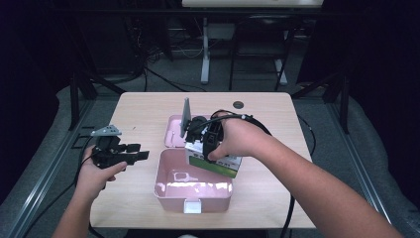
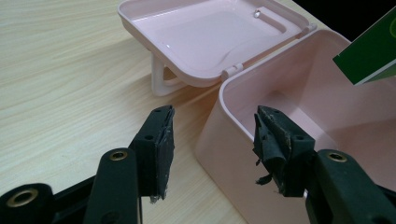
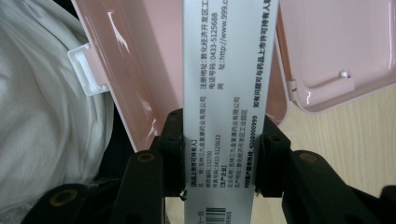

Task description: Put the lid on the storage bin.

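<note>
Both right gripper jaws clamp the carton above the pink box rim.

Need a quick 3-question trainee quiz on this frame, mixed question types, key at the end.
1. True or false: the right tongs are clamped on the white and green carton.
2. The pink box has its lid: A) shut, B) open and lying flat behind it, C) removed and lying on the floor.
3. What do the left tongs hold?

Key:
1. True.
2. B.
3. Nothing; the jaws stand open beside the box's near wall, at its corner.
</note>
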